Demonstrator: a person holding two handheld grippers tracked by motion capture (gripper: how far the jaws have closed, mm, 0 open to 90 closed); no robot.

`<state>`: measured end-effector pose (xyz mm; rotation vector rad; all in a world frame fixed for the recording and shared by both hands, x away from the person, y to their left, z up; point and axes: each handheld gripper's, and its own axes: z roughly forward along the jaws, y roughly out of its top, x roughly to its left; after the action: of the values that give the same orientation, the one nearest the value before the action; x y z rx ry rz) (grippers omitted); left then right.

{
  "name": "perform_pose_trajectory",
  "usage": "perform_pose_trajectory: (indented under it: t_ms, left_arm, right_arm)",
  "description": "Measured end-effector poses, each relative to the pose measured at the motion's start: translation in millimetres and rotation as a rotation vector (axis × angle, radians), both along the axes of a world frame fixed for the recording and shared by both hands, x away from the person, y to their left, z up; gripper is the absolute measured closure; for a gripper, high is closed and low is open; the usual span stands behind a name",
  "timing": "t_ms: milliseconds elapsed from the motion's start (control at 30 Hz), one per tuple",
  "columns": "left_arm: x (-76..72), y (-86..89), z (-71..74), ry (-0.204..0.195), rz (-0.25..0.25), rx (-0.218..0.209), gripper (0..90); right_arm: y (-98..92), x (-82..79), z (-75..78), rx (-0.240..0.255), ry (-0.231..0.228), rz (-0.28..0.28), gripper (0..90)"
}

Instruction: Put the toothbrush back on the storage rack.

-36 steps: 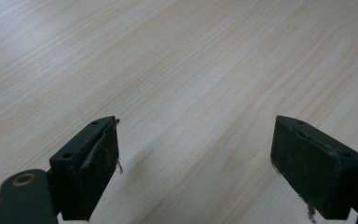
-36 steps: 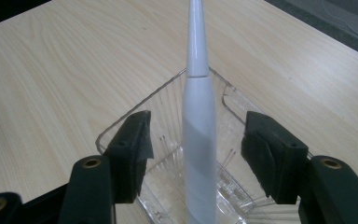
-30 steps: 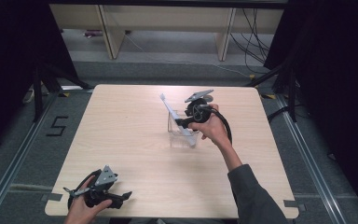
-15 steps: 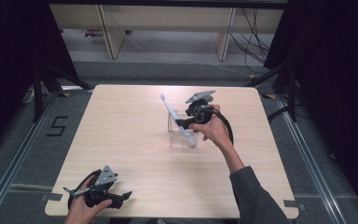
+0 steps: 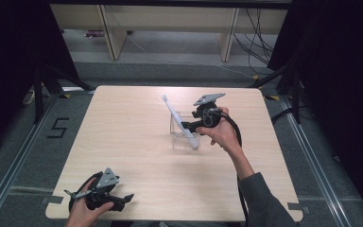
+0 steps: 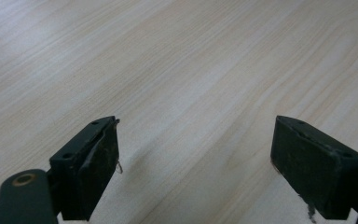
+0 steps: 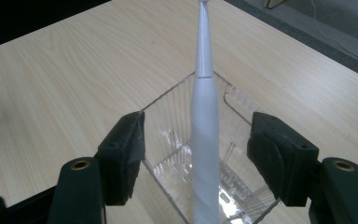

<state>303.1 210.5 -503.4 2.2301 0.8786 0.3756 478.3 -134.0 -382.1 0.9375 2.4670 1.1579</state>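
A white electric toothbrush [image 5: 178,119] [image 7: 204,140] leans in a clear plastic box [image 5: 180,141] [image 7: 168,116] at the middle of the wooden table [image 5: 123,132], head up and tilted to the far left. My right gripper [image 5: 189,126] [image 7: 198,126] is open at the box, its jaws on either side of the handle and clear of it. A hand holds my left gripper [image 5: 125,202] [image 6: 196,140] at the table's near left edge. It is open over bare wood with nothing between its jaws.
Black cables trail from both grippers. Past the far edge stand pale shelf legs [image 5: 111,33] and loose floor cables [image 5: 260,42]. A dark curtain [image 5: 340,71] hangs to the right. Tape marks the near table corners.
The right gripper has shifted slightly at the box. The toothbrush keeps its lean, and the left gripper has not moved.
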Motion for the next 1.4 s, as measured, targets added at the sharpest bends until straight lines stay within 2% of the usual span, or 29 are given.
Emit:
perform_pose_trajectory:
  t_ms: [67, 133, 167, 233, 300, 333, 400, 433, 500, 533, 600, 633, 667, 733, 767, 800, 867, 900, 933, 967, 1033, 1067, 1100, 1133, 1200, 1233, 1267, 1400]
  left_arm:
    - [0.6, 0.0, -0.4, -0.009, 0.003, 0.001, 14.9]
    - [0.1, 0.8, 0.1, 0.001, -0.003, 0.007, 14.9]
    - [0.8, 1.4, 0.3, 0.002, -0.009, 0.015, 14.9]
    - [0.6, 0.8, -0.1, -0.005, 0.002, 0.008, 14.9]
    - [0.2, 0.4, 0.3, 0.004, -0.002, 0.006, 14.9]
    - [0.3, 0.4, 0.1, -0.002, -0.001, 0.005, 14.9]
    - [0.0, 0.7, 0.2, 0.000, -0.002, 0.007, 14.9]
    - [0.1, 0.9, 0.2, -0.001, -0.004, 0.008, 14.9]
    - [0.7, 0.9, -0.4, -0.002, -0.005, 0.007, 14.8]
    - [1.7, 1.1, -0.5, -0.014, -0.010, 0.014, 14.9]
    - [0.4, 0.3, 0.2, -0.003, -0.005, 0.011, 14.9]
    - [0.4, 0.6, 0.7, -0.004, -0.005, 0.018, 14.9]
    - [0.9, 0.8, 1.1, -0.010, -0.009, 0.017, 14.8]
    - [0.2, 0.7, 1.4, -0.007, -0.009, 0.007, 14.9]
    - [0.1, 0.7, 1.5, -0.009, -0.010, 0.009, 14.9]
    - [0.6, 0.6, 1.3, -0.015, -0.014, 0.005, 14.9]
    - [-0.5, 0.3, 2.1, -0.012, -0.010, 0.010, 14.9]
    - [-0.1, 0.6, 2.5, -0.016, -0.016, 0.015, 14.9]
    - [-0.4, 0.4, 2.5, -0.017, -0.014, 0.010, 14.9]
    - [-0.4, 0.4, 2.5, -0.017, -0.013, 0.009, 14.9]
    - [-0.2, 0.7, 2.8, -0.017, -0.015, 0.012, 14.8]
    - [0.2, 0.8, 2.9, -0.021, -0.018, 0.014, 14.9]
    - [-0.1, 0.5, 2.8, -0.019, -0.016, 0.011, 14.8]
    - [-0.4, -0.1, 2.8, -0.016, -0.010, 0.007, 14.9]
    - [0.1, 0.3, 3.1, -0.019, -0.014, 0.014, 14.9]
    - [-0.1, 0.5, 2.9, -0.019, -0.017, 0.013, 14.9]
    - [-0.5, 0.4, 2.9, -0.016, -0.018, 0.008, 14.9]
    - [-0.5, 0.6, 3.2, -0.016, -0.017, 0.008, 14.9]
  right_arm:
    - [-2.5, -1.1, 0.0, 0.008, -0.012, 0.010, 36.8]
    - [-5.3, -2.4, 0.1, 0.011, -0.023, 0.014, 36.8]
    - [-6.1, -3.7, -0.3, 0.017, -0.006, 0.008, 36.7]
    - [-9.0, -4.3, -0.8, 0.019, -0.026, 0.017, 36.7]
    - [-10.8, -7.7, -0.8, 0.027, -0.014, 0.003, 36.7]
    - [-12.5, -7.4, -1.0, 0.025, -0.030, 0.014, 36.7]
    - [-13.4, -10.5, -2.1, 0.037, -0.015, 0.007, 36.7]
    - [-15.1, -9.8, -3.0, 0.032, -0.036, 0.022, 36.7]
    - [-16.4, -13.3, -4.5, 0.045, -0.017, 0.012, 36.7]
    - [-17.0, -14.3, -6.1, 0.060, -0.024, 0.007, 36.9]
    - [-19.2, -15.0, -6.6, 0.048, -0.005, 0.005, 36.7]
    - [-19.9, -14.1, -6.9, 0.056, -0.028, 0.018, 36.8]
    - [-19.9, -15.0, -7.0, 0.068, -0.014, 0.015, 36.7]
    - [-21.4, -15.4, -6.8, 0.044, -0.028, 0.016, 36.6]
    - [-20.6, -16.5, -8.0, 0.053, -0.011, 0.014, 36.6]
    - [-20.7, -15.5, -9.5, 0.049, -0.032, 0.018, 36.5]
    - [-19.6, -17.8, -10.3, 0.047, 0.010, 0.004, 36.1]
    - [-20.6, -16.1, -10.4, 0.037, -0.013, 0.018, 36.1]
    - [-19.8, -17.9, -10.3, 0.047, 0.012, 0.006, 35.9]
    - [-21.1, -16.1, -10.4, 0.039, -0.018, 0.026, 35.7]
    - [-20.3, -19.5, -9.4, 0.055, 0.006, 0.007, 35.6]
    - [-21.9, -18.9, -8.3, 0.043, -0.024, 0.017, 35.6]
    - [-21.8, -21.0, -7.7, 0.051, -0.012, 0.014, 35.5]
    - [-23.1, -20.4, -7.1, 0.043, -0.035, 0.028, 35.4]
    - [-24.1, -24.7, -5.5, 0.047, -0.022, 0.017, 35.3]
    - [-24.8, -25.1, -5.9, 0.053, -0.032, 0.022, 35.3]
    - [-25.8, -27.2, -5.0, 0.049, -0.018, 0.019, 35.1]
    - [-29.4, -30.9, -6.1, 0.053, -0.031, 0.013, 34.9]
